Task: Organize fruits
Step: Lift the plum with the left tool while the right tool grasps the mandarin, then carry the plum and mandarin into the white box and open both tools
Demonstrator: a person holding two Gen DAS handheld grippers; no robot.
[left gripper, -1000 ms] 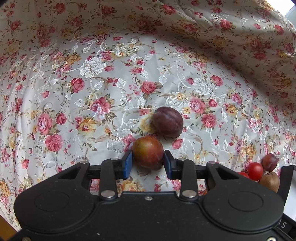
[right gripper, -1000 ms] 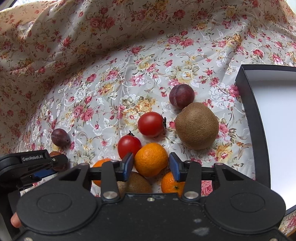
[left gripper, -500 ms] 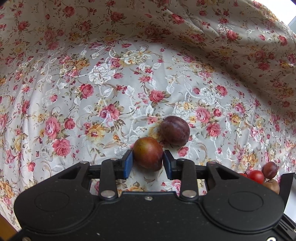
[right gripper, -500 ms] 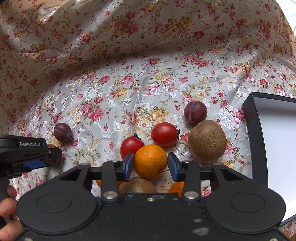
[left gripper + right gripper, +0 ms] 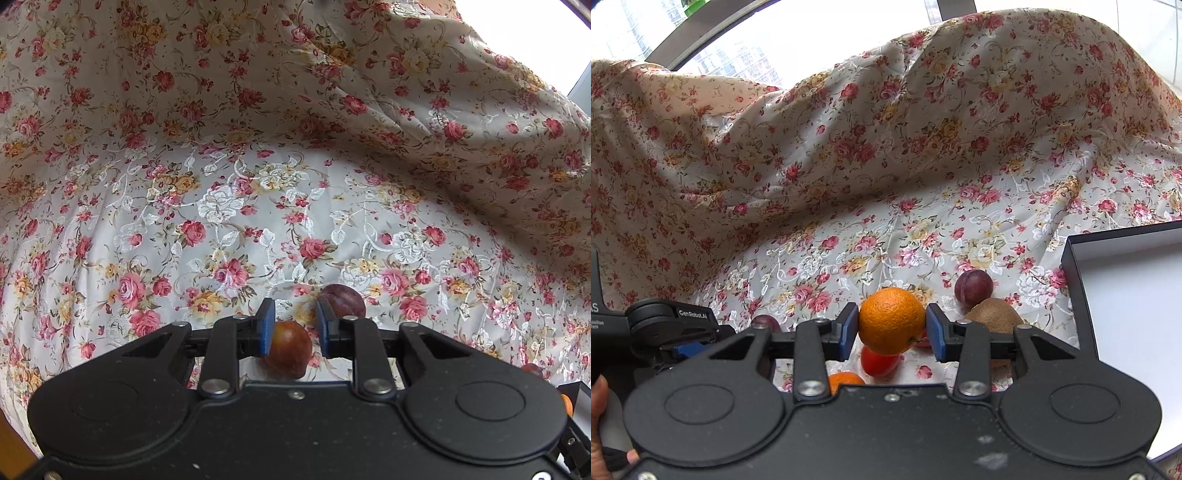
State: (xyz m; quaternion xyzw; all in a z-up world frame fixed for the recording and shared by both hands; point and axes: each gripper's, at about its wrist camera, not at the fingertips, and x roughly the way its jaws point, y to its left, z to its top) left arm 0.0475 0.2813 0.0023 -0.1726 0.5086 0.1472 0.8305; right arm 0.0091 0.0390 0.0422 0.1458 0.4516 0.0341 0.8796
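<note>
- Two fruits are gripped at once, so you have two ways to lose one.
- Your left gripper (image 5: 293, 328) pinches a reddish plum (image 5: 288, 349), but it sits low and far back between the fingers, near their roots, not at the blue pads (image 5: 266, 328). The right pad seems barely to touch it, and a tilt could let it roll out onto the cloth (image 5: 221, 221).
- A darker plum (image 5: 343, 301) lies on the cloth just beyond the right fingertip; swinging that way could knock it.
- Your right gripper (image 5: 892, 326) is clamped on an orange (image 5: 891, 320), held across its middle between both pads, clear of the cloth.
- That hold looks sound, though the skin is smooth and round; a jerk could spin it loose.
- Under the orange lie a tomato (image 5: 878, 361) and another orange (image 5: 846, 380), so a drop would scatter them.
- Beside these sit a kiwi (image 5: 993, 315) and a third plum (image 5: 973, 288), close to the tray (image 5: 1075, 295); watch its dark rim as you carry the fruit over.
</note>
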